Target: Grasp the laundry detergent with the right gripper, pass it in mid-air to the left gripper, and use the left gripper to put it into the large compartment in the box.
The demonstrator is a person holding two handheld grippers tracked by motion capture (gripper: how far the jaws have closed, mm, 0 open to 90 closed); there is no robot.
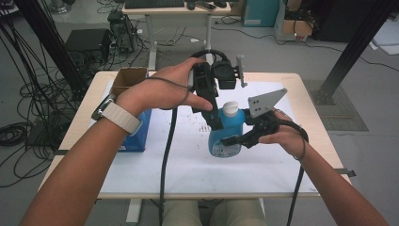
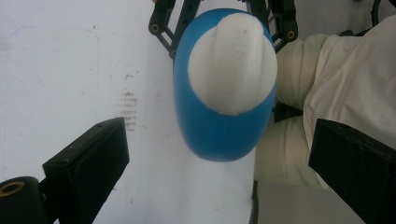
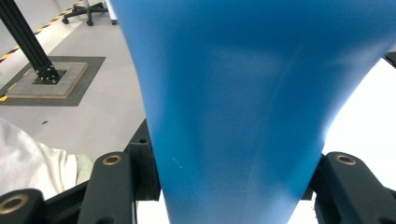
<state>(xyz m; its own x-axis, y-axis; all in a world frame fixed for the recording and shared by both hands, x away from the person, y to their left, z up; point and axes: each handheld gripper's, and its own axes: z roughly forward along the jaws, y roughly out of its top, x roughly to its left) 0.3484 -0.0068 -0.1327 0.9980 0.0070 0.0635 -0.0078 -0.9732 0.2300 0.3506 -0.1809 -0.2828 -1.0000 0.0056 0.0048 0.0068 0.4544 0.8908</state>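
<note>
The tabletop [image 1: 291, 82] is pale wood, mostly covered by a white sheet [image 1: 188, 165] with small dark marks near its middle. Around it is a grey floor with many cables [image 1: 28, 108], black frame posts and another desk behind.

The blue bottle [image 1: 226, 134] stands upright near the middle of the sheet, with its white cap [image 1: 230, 108] on. The right gripper [image 1: 235, 140] comes from the right and its fingers are closed on the bottle's body; in the right gripper view the blue wall sits between both fingers and its label is not readable. The left gripper [image 1: 217, 123] hangs over the cap, its fingers [image 2: 88, 163] wide apart, one on each side and not touching it. The bottle's base is hidden by the right gripper.

A blue box [image 1: 139, 134] and an open carton [image 1: 127, 80] stand at the left edge, partly behind the left forearm. The sheet's near part and right side lie free.
</note>
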